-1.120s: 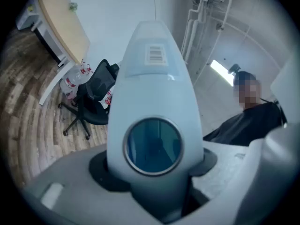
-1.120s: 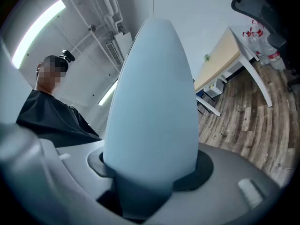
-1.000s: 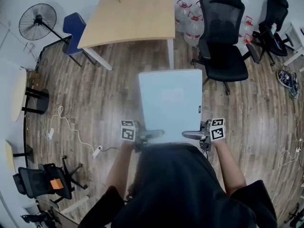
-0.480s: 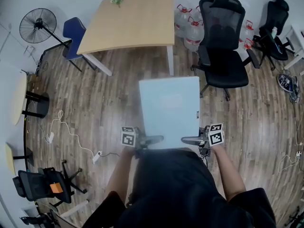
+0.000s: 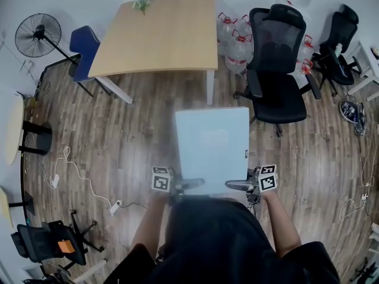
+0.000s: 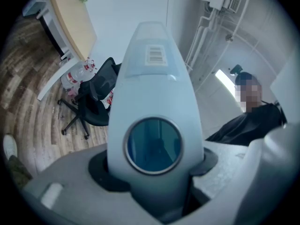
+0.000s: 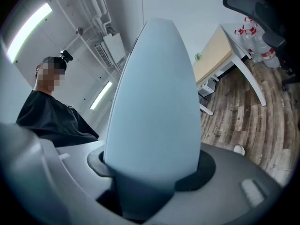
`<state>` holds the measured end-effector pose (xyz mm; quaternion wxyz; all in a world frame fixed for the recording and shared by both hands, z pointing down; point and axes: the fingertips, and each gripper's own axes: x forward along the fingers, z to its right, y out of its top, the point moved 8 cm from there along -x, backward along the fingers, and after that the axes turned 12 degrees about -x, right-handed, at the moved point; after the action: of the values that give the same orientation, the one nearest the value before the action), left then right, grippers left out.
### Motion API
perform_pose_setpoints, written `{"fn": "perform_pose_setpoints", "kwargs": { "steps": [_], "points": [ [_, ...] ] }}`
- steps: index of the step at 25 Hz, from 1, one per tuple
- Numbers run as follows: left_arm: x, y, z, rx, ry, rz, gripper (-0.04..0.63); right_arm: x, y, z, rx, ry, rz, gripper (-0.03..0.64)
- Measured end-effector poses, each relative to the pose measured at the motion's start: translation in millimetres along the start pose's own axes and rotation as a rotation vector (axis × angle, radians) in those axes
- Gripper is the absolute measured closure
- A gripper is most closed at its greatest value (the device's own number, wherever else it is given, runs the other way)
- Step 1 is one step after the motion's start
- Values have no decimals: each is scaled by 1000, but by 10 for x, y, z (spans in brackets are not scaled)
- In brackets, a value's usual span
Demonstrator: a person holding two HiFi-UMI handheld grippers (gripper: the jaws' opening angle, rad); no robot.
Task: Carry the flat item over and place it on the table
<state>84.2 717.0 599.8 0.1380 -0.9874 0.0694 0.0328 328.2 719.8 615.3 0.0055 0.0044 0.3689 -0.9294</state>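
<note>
Wooden floor [image 5: 118, 129], tan table [image 5: 160, 34], chair [image 5: 278, 70], flat item [image 5: 212, 147]

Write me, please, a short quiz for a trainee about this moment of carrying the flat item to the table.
1. True or false: the flat item already lies on the table.
2. In the head view, what stands to the right of the table? A. a fridge B. a black office chair C. a sofa
3. What lies on the table top?
Key: 1. False: it is held in the air above the wooden floor, short of the table. 2. B. 3. Only a small green thing, near the far left corner.
</note>
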Motion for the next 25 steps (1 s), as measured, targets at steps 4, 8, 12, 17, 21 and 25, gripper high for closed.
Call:
{"fn": "perform_pose_setpoints", "kwargs": {
  "steps": [4, 8, 12, 17, 21, 25],
  "points": [
    [-215, 569, -196, -30, 1, -9, 281, 280, 358, 397, 34, -12, 6, 321],
    [-506, 1270, -363, -50, -6, -11, 281, 654, 863, 838, 56, -24, 1, 321],
    [-769, 2004, -482, -62, -16, -11, 278, 1022, 1410, 1254, 72, -36, 5, 319],
    [-1102, 2868, -556, -101, -39, -5, 273, 1470, 2133, 1582, 105, -75, 11, 319],
    [-1254, 3449, -643, -77, -50, -24, 272, 1707, 2537, 1876, 90, -91, 31, 320],
    [-1431, 3903, -751, -88, -51, -31, 270, 1954, 2805, 2136, 99, -113, 51, 321]
  ]
}}
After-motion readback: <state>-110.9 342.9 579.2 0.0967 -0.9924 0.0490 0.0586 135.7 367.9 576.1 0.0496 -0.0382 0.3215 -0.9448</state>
